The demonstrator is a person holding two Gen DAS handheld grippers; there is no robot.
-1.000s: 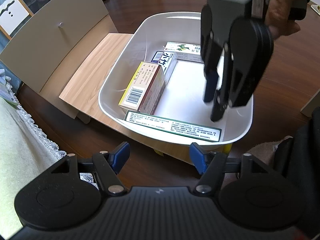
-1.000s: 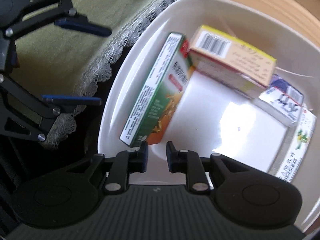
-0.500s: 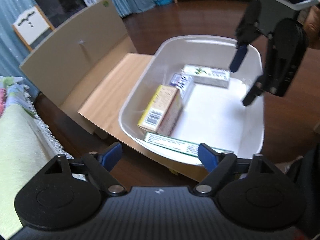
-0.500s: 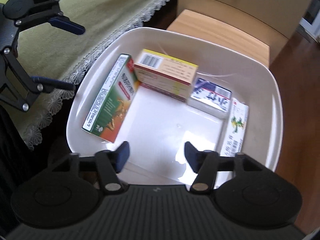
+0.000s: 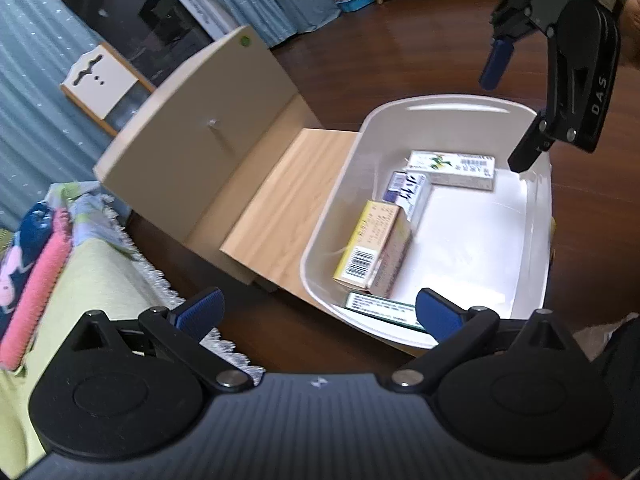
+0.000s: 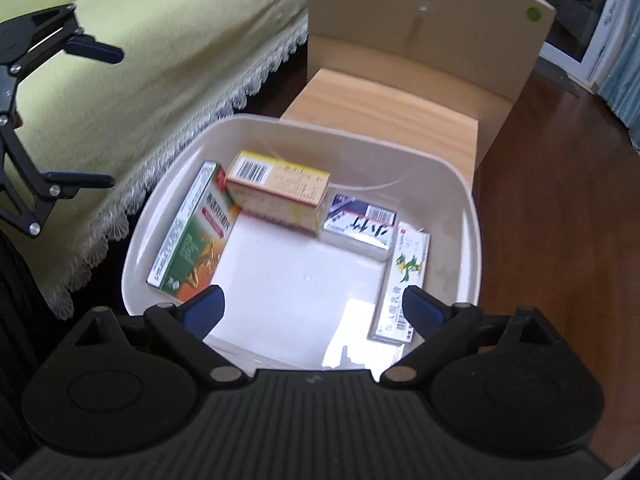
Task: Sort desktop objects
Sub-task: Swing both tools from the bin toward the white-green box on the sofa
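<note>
A white plastic tub [image 6: 460, 184] sits on a pale wooden board [image 6: 384, 108] that is part of a low beige stand with an upright back panel [image 6: 420, 32], all on a dark wooden floor [image 6: 560, 200]. Four boxes lie inside the tub along its walls, with the middle of the tub floor bare. A green box [image 6: 192, 240] leans on its long edge against the wall nearest the green cloth [image 6: 160, 40] with the lace fringe. Just beside it, touching at one corner, a yellow box [image 6: 280, 188] with a barcode on its end stands along the far wall. Next comes a blue and white box [image 6: 360, 226], close against the yellow one, and then a long white box [image 6: 404, 280] with a green plant picture lies flat along the wall opposite the green box. The right tongs [image 6: 312, 306] hang above the near rim of the tub, their jaws having just been opening and now wide apart, with nothing between them. The left tongs [image 5: 316, 312] are also spread wide after just opening, empty, held off the tub's corner beside the cloth's edge. In the left wrist view the right tongs appear raised over the far side of the tub, clear of every box.
</note>
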